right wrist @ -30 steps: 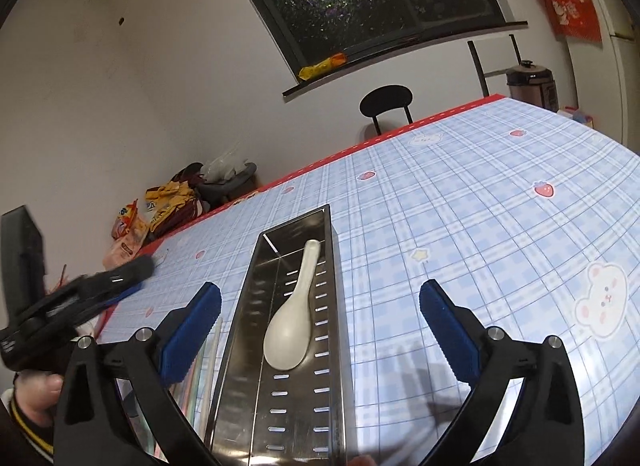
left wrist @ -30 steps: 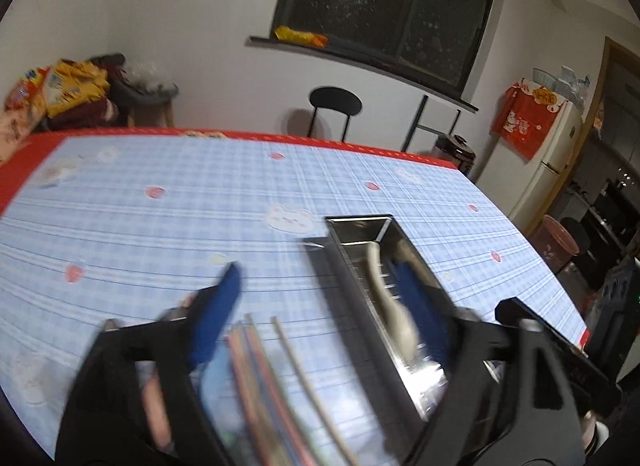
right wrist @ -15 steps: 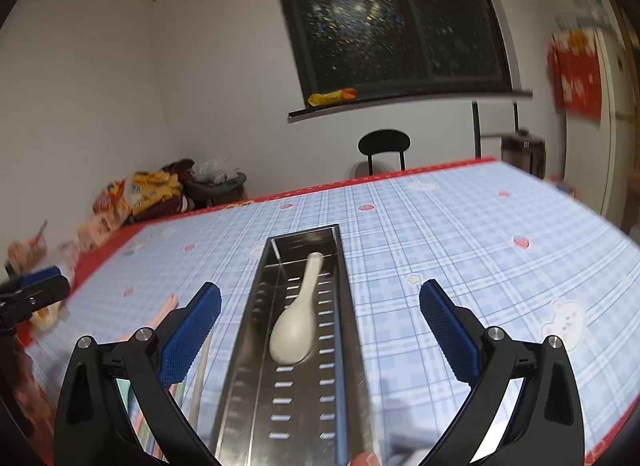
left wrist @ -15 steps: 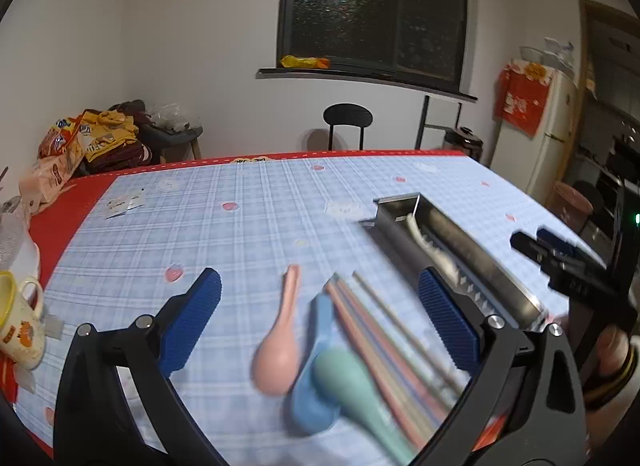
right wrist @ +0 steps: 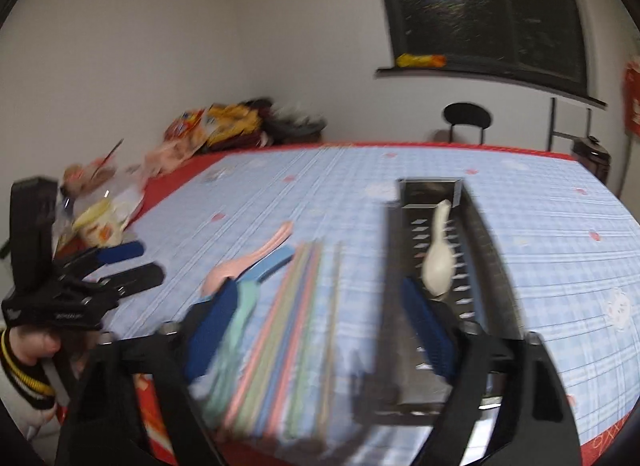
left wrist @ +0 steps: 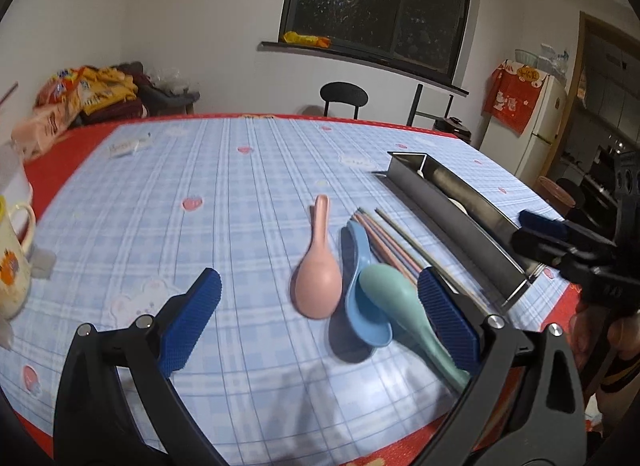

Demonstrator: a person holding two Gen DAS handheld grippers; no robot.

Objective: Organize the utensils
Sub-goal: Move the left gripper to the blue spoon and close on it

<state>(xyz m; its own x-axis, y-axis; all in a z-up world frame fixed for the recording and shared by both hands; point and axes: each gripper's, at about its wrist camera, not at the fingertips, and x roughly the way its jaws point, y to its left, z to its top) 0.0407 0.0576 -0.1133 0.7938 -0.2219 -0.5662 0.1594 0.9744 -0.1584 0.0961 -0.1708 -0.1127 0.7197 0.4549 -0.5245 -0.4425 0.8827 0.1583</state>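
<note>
A pink spoon (left wrist: 318, 268), a blue spoon (left wrist: 362, 286) and a green spoon (left wrist: 404, 314) lie side by side on the blue checked tablecloth, next to several coloured chopsticks (left wrist: 394, 240). A long steel tray (left wrist: 460, 221) to their right holds a white spoon (right wrist: 438, 254). My left gripper (left wrist: 320, 324) is open and empty, low over the spoons. My right gripper (right wrist: 320, 332) is open and empty above the chopsticks (right wrist: 296, 314) beside the tray (right wrist: 488, 266); it also shows in the left wrist view (left wrist: 560, 242).
A mug (left wrist: 12, 254) stands at the table's left edge. Snack bags (left wrist: 84, 89) are piled beyond the far left corner. A black chair (left wrist: 343, 95) stands behind the table, a fridge (left wrist: 540, 121) at the right. The near table edge lies just below the grippers.
My left gripper has pulled back and left from the tray, now over the three spoons. My right gripper has swung left from over the tray to over the chopsticks.
</note>
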